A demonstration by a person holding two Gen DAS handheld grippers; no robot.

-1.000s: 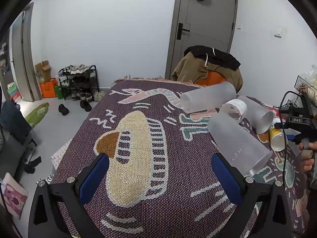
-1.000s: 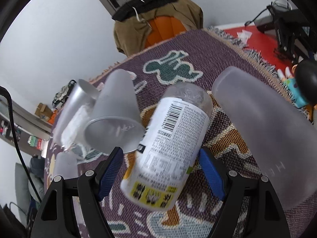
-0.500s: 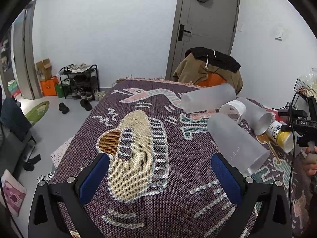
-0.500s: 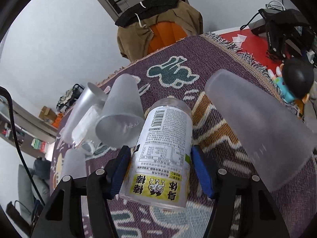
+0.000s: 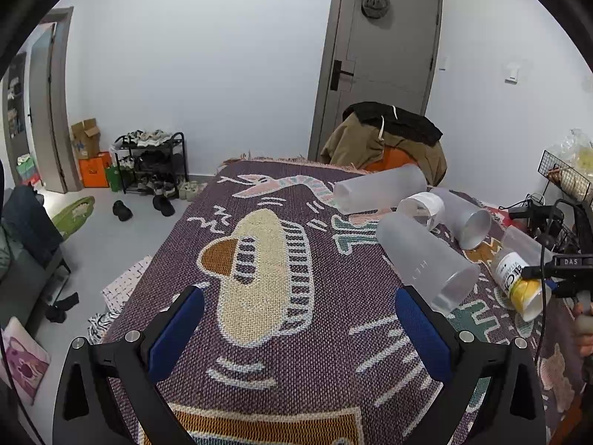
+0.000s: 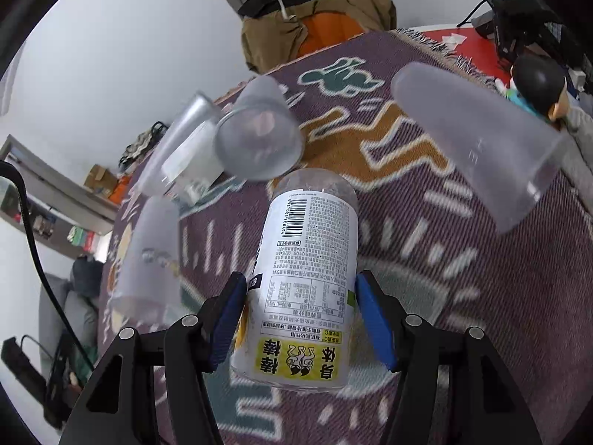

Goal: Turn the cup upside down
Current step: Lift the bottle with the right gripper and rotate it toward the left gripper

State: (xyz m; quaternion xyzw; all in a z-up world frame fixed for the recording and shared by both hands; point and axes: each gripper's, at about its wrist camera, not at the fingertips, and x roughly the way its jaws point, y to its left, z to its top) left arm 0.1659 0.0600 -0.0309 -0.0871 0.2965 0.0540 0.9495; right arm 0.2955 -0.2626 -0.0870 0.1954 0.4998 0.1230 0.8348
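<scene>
**Labelled cup gripped for the flip**

The right gripper clamps its blue pads on the labelled cup, which lies tilted just above the woven blanket (its printed text reads inverted, suggesting the turn is under way). The mid-body grip likely leaves room to rotate. Frosted tumblers lie on their sides nearby. The left gripper hovers spread wide, holding nothing.

Woven blanket — grey door, jacket-draped chair, shoe rack behind.
</scene>
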